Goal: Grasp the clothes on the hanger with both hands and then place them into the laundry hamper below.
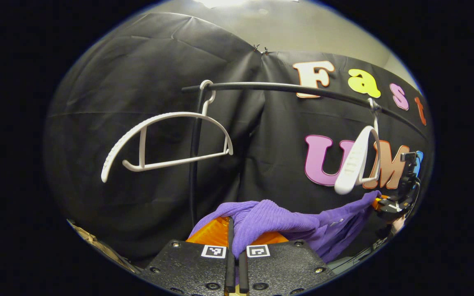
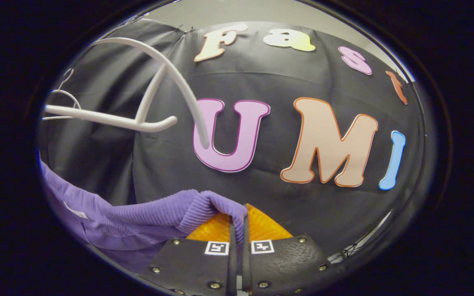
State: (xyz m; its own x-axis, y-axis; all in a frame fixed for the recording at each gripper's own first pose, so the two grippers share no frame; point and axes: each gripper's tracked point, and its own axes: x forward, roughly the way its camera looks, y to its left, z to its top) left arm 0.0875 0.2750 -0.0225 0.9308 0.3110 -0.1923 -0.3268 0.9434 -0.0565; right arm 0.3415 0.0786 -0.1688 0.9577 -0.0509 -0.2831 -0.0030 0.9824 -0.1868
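A purple knitted garment point(image 1: 278, 224) stretches between my two grippers, off its hanger. My left gripper point(image 1: 235, 238) is shut on one end of it, the cloth bunched over the fingers. Far right in the left gripper view, the right gripper point(image 1: 389, 203) holds the other end. In the right gripper view, my right gripper point(image 2: 239, 230) is shut on a ribbed edge of the purple garment point(image 2: 146, 216), which trails off to the left. Two bare white hangers point(image 1: 167, 142) point(image 1: 356, 162) hang from a dark rail point(image 1: 286, 87); one white hanger point(image 2: 138, 107) is close at upper left in the right gripper view.
The black cloth wall point(image 1: 146, 82) stands right behind the rail. A dark upright post point(image 1: 196, 164) drops from the rail's left end. A second thin hanger point(image 2: 62, 96) hangs at far left in the right gripper view.
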